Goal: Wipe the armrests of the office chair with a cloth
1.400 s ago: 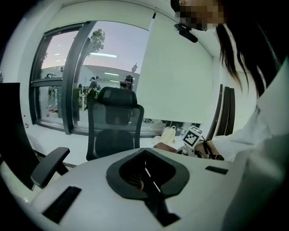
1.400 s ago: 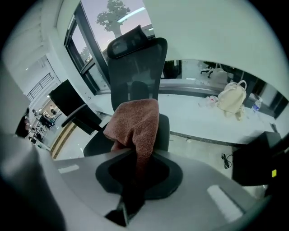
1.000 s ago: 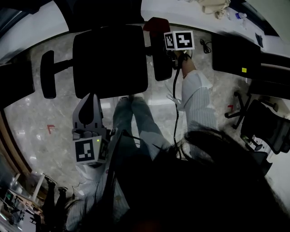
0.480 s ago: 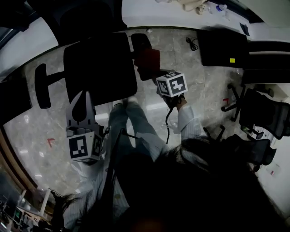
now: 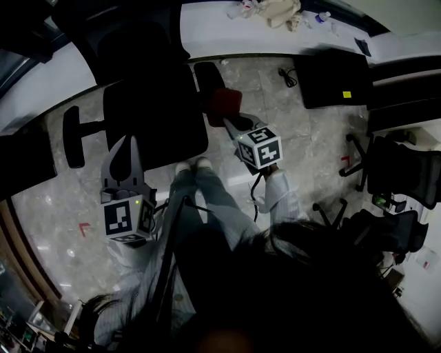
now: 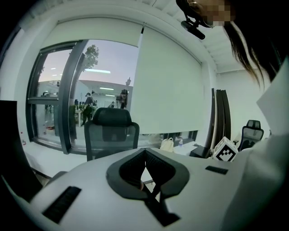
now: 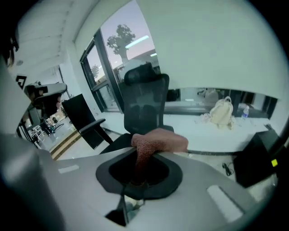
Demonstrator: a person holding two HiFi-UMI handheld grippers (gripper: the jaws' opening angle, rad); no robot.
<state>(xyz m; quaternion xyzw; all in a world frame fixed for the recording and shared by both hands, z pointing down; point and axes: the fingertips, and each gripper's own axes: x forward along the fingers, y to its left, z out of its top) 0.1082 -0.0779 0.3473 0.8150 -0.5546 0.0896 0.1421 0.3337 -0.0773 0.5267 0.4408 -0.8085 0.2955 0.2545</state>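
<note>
The black office chair (image 5: 155, 114) stands in front of me in the head view, with its left armrest (image 5: 72, 136) and its right armrest (image 5: 205, 74) out to the sides. My right gripper (image 5: 231, 123) is shut on a red cloth (image 5: 224, 102), held just below the right armrest and apart from it. In the right gripper view the cloth (image 7: 158, 139) bunches over the gripper (image 7: 143, 155), with the chair (image 7: 144, 103) behind. My left gripper (image 5: 126, 148) hangs shut and empty by the seat's near edge. The left gripper (image 6: 145, 153) faces the chair back (image 6: 112, 131).
A white desk (image 5: 207, 27) runs along the back with a beige bag (image 5: 279, 10) on it. A black box (image 5: 334, 76) and a cable (image 5: 288, 74) lie on the floor to the right. Another chair (image 5: 403, 179) stands at the far right.
My right gripper has pulled back with the cloth, away from the right armrest and toward my body. The left gripper has hardly moved.
</note>
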